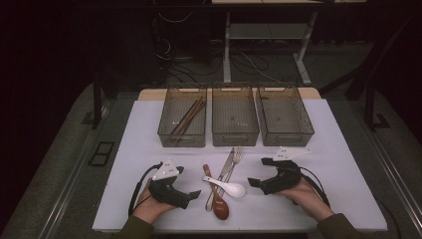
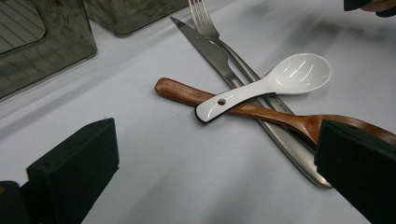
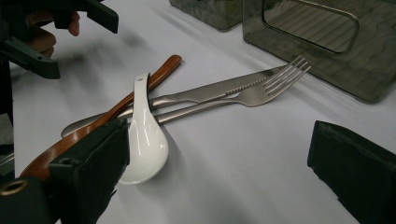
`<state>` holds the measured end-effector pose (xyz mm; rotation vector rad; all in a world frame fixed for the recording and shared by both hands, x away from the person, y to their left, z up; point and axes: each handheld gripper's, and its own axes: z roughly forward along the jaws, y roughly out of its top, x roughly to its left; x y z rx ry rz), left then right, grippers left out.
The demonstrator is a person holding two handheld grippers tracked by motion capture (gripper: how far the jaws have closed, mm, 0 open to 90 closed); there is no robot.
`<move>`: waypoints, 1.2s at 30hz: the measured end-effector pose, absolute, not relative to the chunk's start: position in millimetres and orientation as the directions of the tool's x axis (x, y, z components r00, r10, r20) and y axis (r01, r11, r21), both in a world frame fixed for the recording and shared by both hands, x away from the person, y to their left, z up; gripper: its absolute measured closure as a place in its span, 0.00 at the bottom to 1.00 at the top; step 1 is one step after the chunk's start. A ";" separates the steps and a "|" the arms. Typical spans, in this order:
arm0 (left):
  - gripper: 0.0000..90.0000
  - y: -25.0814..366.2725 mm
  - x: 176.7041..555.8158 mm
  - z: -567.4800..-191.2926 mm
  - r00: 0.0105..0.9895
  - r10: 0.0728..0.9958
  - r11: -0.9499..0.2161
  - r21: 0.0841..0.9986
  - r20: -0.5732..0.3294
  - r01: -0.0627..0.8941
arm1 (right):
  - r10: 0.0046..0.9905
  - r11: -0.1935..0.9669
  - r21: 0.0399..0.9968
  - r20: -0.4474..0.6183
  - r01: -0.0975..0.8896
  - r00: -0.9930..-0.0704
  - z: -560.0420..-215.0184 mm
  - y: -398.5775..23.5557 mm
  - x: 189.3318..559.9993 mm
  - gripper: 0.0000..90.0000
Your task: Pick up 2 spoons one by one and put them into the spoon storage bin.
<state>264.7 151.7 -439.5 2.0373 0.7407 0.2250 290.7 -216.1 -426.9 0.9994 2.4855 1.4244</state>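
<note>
Left gripper (image 1: 195,195): spread, empty, on white counter (image 1: 348,199)
Right gripper (image 1: 252,183): spread, empty
Between: glossy white ceramic soup spoon (image 1: 226,185) across brown wooden spoon (image 1: 217,199)
Writing: none legible

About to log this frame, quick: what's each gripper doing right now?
Left gripper: open, holding nothing, beside the wooden spoon.
Right gripper: open, holding nothing, beside the white spoon.

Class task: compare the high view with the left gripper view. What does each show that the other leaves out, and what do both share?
The high view alone takes in all three bins, the chopsticks in the left bin, and both hands with their open tongs. The left gripper view alone reveals the hole in the white spoon's handle. Both show the white spoon lying across the wooden spoon, beside the knife and fork.
</note>
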 end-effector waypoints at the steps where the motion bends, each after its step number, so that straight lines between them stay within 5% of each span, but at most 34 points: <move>1: 0.00 152.3 264.8 -439.3 0.802 0.584 -0.390 0.822 -0.127 0.415 | 0.585 0.343 0.803 0.222 0.486 -0.780 -426.8 -215.0 291.0 0.06; 10: 0.00 152.2 265.3 -440.2 0.805 0.577 -0.385 0.823 -0.139 0.418 | 0.564 0.354 0.795 0.239 0.492 -0.791 -427.9 -197.4 297.2 0.07; 36: 0.00 151.7 267.5 -442.4 0.807 0.578 -0.404 0.817 -0.121 0.412 | 0.475 0.459 0.740 0.263 0.491 -0.840 -444.8 -164.9 293.1 0.44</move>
